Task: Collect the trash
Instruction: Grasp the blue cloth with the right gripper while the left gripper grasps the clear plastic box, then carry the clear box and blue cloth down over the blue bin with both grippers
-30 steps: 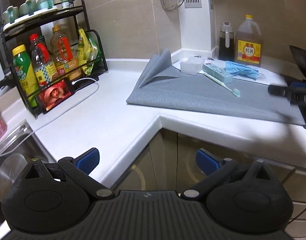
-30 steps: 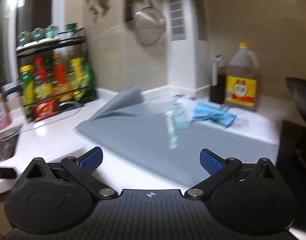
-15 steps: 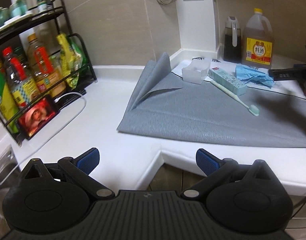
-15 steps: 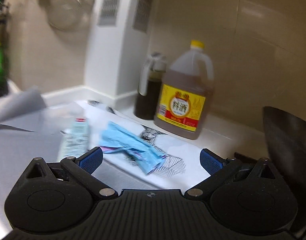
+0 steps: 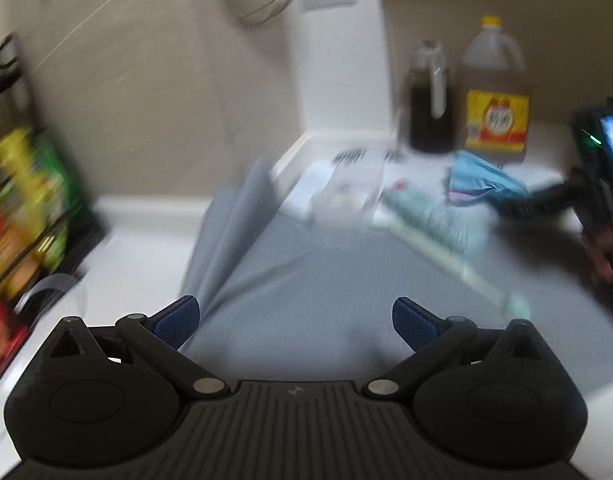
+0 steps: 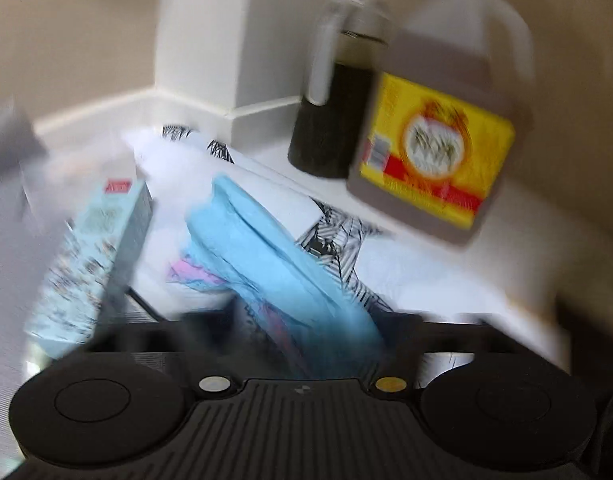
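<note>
The step in hand looks like the first pick: the right gripper (image 6: 306, 320) is down over the crumpled blue wrapper (image 6: 278, 256), which lies on a white patterned sheet (image 6: 406, 272) at the back of the bench (image 5: 146, 216), just in front of the bottles. Its fingers have just been closing with the wrapper between them, though blur hides the tips, so I cannot tell whether they pinch it yet. The left gripper (image 5: 294, 316) hangs above the grey mat (image 5: 306, 288) with its fingers (image 5: 178, 316) spread and nothing between them.

Next, I judge, the right side needs to finish the squeeze on the wrapper and lift it clear without dragging the sheet beneath (thin and probably light). No bin shows in either view.

Counting what I can see:
- one blue wrapper
- one pale patterned carton (image 6: 90, 264), just left of the wrapper
- one toothbrush (image 5: 446, 260) on the mat
- one small white tub (image 5: 334, 196) (too smeared to be sure)
- two bottles: a dark one (image 6: 330, 120) and a yellow-labelled jug (image 6: 438, 136)
</note>
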### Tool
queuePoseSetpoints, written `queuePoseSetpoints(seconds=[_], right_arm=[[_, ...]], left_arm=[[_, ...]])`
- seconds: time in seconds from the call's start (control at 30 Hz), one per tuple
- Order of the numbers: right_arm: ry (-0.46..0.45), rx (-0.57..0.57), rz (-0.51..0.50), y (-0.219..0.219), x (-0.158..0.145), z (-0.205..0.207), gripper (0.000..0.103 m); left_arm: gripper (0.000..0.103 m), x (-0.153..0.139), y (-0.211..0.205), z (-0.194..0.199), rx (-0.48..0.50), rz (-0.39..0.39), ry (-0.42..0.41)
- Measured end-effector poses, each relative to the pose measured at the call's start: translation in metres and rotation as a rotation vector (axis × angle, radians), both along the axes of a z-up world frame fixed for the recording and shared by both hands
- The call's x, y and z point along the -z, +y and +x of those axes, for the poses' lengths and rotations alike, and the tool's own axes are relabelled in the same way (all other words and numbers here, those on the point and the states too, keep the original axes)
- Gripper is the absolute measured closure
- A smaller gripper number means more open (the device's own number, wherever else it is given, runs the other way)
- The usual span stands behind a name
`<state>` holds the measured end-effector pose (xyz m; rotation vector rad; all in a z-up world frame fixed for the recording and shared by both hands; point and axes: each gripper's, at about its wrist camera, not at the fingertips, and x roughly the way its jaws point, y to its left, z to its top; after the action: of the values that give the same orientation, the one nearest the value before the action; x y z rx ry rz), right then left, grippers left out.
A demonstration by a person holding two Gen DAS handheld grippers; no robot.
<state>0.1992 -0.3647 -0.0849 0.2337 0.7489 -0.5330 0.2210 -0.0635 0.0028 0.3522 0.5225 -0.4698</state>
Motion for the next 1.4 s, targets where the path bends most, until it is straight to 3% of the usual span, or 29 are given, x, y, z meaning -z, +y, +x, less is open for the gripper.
queuePoseSetpoints(seconds=[0.03, 0.13, 0.23, 0.4, 0.63, 0.73, 0.8, 0.83, 0.87, 0.97, 1.4], right_arm=[[-0.035, 0.049, 0.031, 0.000, -0.002, -0.011, 0.069], [-0.123, 0.118, 0.103, -0.002, 0.002, -0.037, 0.069], [-0.122, 0.124, 0.064, -0.005, 0.006, -0.041, 0.069], [-0.138, 0.114, 0.089, -0.013, 0.006, -0.041, 0.066], [-0.148, 0.076, 0.077, -0.010, 0.010, -0.035, 0.029], [-0.138, 0.076, 0.065, -0.008, 0.010, -0.034, 0.029], [-0.132, 0.089, 0.054, -0.007, 0.010, -0.034, 0.034], [-0.130, 0.099, 0.046, -0.007, 0.010, -0.035, 0.050], [-0.132, 0.103, 0.045, -0.007, 0.009, -0.035, 0.063], [-0.151, 0.101, 0.048, -0.007, 0.009, -0.040, 0.069], [-0.308, 0.100, 0.049, -0.003, -0.007, -0.054, 0.072]], left_arm=[[0.000, 0.002, -0.013, 0.012, 0.021, -0.005, -0.017], [0.000, 0.015, -0.049, 0.050, 0.078, 0.008, -0.019], [0.000, 0.031, -0.078, 0.087, 0.098, 0.042, 0.033], [0.000, 0.050, -0.106, 0.128, 0.100, 0.065, 0.043], [0.000, 0.063, -0.121, 0.164, 0.092, 0.015, 0.158], [0.000, 0.066, -0.123, 0.167, 0.094, 0.007, 0.163], [0.016, 0.063, -0.120, 0.163, 0.088, -0.006, 0.143], [0.028, 0.061, -0.120, 0.161, 0.081, -0.010, 0.138], [0.030, 0.059, -0.119, 0.160, 0.074, -0.022, 0.136], [0.033, 0.049, -0.114, 0.151, 0.073, -0.044, 0.114], [0.035, -0.002, -0.076, 0.064, 0.068, -0.072, 0.007]])
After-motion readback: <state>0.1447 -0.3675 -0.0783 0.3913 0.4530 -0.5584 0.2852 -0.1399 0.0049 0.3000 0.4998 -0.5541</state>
